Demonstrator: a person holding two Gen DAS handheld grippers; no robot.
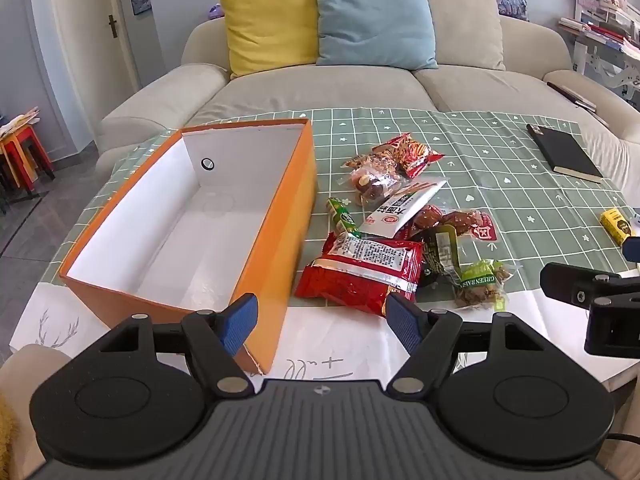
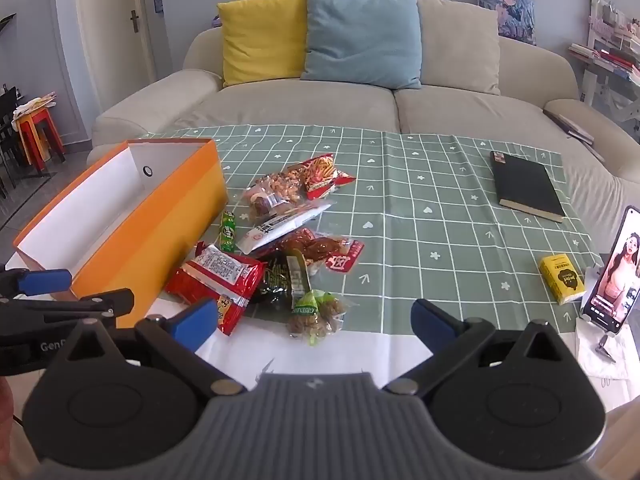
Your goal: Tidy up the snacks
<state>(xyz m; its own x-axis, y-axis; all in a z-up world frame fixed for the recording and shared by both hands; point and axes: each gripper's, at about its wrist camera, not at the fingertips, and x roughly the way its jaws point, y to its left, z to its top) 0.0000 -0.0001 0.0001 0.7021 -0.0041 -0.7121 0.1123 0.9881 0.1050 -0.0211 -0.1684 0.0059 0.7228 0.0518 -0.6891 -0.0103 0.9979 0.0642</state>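
Snacks (image 1: 394, 224): loose heap on the green checked cloth (image 1: 500, 184), just right of the box, none inside it. Contents, near to far: red packet (image 1: 360, 276) with a printed label, nearest the grippers; raisin bag (image 1: 482, 284) beside it on the right; dark green pack (image 1: 440, 256) between them; small green stick (image 1: 342, 218) close to the box wall; white pouch (image 1: 404, 210) lying across brown vacuum-packed pieces (image 1: 452, 220); clear bag of nuts (image 1: 372, 178); red bag (image 1: 412, 152) farthest back.

Box (image 1: 276, 216): orange outside, white inside, open top, round hole in the far end wall.

Left gripper (image 1: 320, 322): jaws spread wide, nothing between them, hovering over the box's near corner and the red packet.

Right gripper (image 2: 316, 322): jaws spread wide, nothing held, hovering above the raisin bag.

Elsewhere on the cloth: black notebook (image 2: 526, 190), well apart at far right; yellow carton (image 2: 562, 278); phone (image 2: 616, 272) propped on a stand, screen lit.

Behind the table: beige sofa (image 1: 320, 88) with yellow cushion (image 1: 272, 24) and blue cushion (image 1: 376, 20).
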